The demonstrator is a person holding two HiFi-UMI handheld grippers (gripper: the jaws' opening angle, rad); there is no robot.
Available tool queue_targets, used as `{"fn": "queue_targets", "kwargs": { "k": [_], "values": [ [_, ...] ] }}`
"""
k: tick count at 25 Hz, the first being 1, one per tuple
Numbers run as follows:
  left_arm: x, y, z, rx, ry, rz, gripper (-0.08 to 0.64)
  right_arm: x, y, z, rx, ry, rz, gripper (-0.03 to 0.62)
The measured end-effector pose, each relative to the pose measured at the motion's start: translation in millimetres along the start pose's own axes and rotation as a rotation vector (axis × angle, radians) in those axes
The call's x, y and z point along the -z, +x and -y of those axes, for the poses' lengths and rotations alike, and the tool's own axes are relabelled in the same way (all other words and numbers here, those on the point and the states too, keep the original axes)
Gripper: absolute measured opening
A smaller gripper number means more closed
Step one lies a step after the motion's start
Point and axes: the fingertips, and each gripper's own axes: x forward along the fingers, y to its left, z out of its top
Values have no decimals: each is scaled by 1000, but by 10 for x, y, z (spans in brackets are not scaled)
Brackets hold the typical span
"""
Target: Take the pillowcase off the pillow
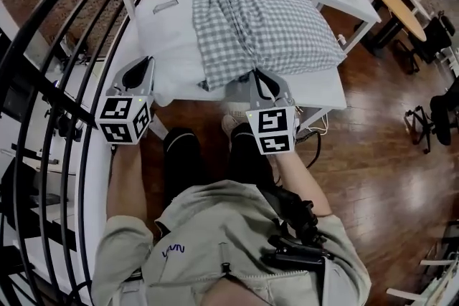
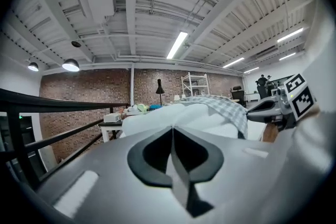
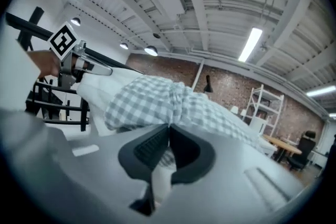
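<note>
Right gripper [image 3: 169, 127] is seen pinched on the checked pillowcase [image 3: 152, 102]; left gripper [image 2: 172, 129] is pressed together, its contact with the pillow [image 2: 191, 115] hidden.

Both forearms are stretched forward, side by side, the left forearm [image 1: 123, 183] straight and the right forearm [image 1: 301, 183] angled inward. The left hand-held gripper [image 1: 147, 62] is held level, with its jaws pressed together tip to tip. The right hand-held gripper [image 1: 255, 75] is tipped slightly downward, and its jaws are clamped on a fold of the pillowcase [image 3: 157, 102].
</note>
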Motion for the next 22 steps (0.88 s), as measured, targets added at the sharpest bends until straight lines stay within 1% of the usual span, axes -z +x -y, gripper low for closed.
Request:
{"fn": "queue_targets", "kwargs": {
  "k": [2,4,5,6,7,9,11,12,13,14,15,16,17,19,20,22],
  "values": [
    [-40,40,-129,-13,-22,11,11,58,-31,279,73,-21,-24,12],
    [-22,52,-298,-53,-50,16,11,201,-112,708,218,-51,-58,3],
    [11,37,-411,-86,-66,16,11,314,-181,978,290,-44,-78,3],
    [53,7,-528,-117,-86,17,11,439,-262,1235,330,-9,-95,3],
    [93,-32,-623,-137,-106,19,11,548,-345,1443,336,41,-106,3],
    [134,-99,-685,-138,-114,19,11,629,-481,1643,292,108,-106,3],
    [121,-119,-605,-117,-73,14,14,500,-504,1515,201,137,-64,5],
    [110,-123,-531,-106,-45,14,16,388,-470,1325,132,153,-34,29],
    [104,-136,-443,-93,-25,15,29,269,-421,1064,48,171,-3,87],
    [103,-165,-354,-81,-18,21,84,159,-367,758,-40,183,23,131],
    [105,-214,-272,-73,-21,31,149,66,-316,437,-121,184,42,159],
    [107,-275,-195,-69,-25,44,190,-8,-267,133,-189,174,53,169],
    [109,-328,-121,-64,-24,53,209,-65,-214,-135,-243,161,56,171],
    [126,-335,15,-40,-13,48,241,-140,-68,-506,-305,141,45,188],
    [161,-274,68,-19,-11,30,255,-157,27,-608,-313,138,36,192],
    [309,-70,148,24,-5,-35,307,-147,228,-695,-294,153,14,199]
  ]
}}
